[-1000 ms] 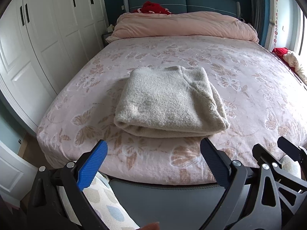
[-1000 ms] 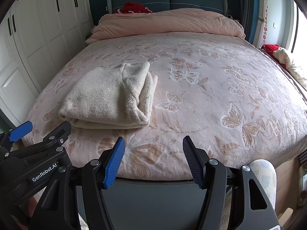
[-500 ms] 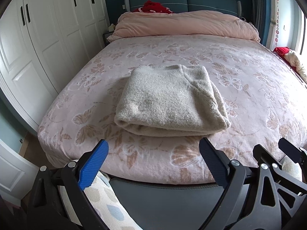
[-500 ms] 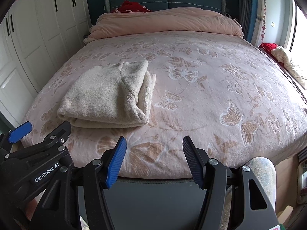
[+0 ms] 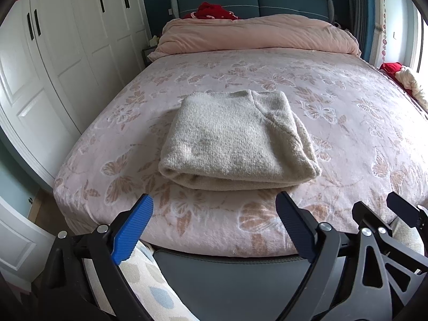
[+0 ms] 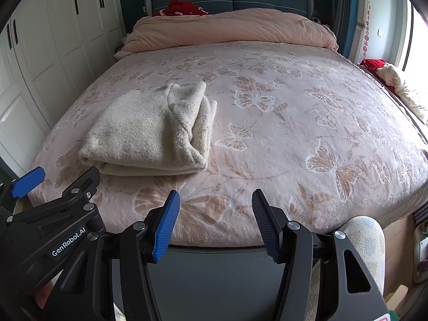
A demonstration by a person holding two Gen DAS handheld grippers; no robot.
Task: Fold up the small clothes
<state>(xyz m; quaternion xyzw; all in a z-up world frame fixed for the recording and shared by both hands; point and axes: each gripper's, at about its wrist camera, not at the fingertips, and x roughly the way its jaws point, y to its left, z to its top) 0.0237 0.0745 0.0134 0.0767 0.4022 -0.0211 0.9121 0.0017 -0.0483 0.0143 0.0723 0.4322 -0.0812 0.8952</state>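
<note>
A folded cream sweater (image 5: 235, 139) lies on the bed (image 5: 347, 123) near its foot, toward the wardrobe side. My left gripper (image 5: 214, 227) and right gripper (image 6: 214, 222) hang wide and empty just off the bed's foot edge, apart from the sweater. It looks a thick, soft, light knit, likely to sag; I judge the rolled near edge the surest place to grip.

Soft daylight enters from about 3 o'clock, where the window (image 6: 417, 40) is blown out to white glare in both views. The bed (image 5: 240, 80) is evenly and fairly brightly lit, with weak shadows. Focus is sharp throughout. Fisheye distortion bends the wardrobe (image 5: 67, 53) doors, and black vignetting fills the corners.
</note>
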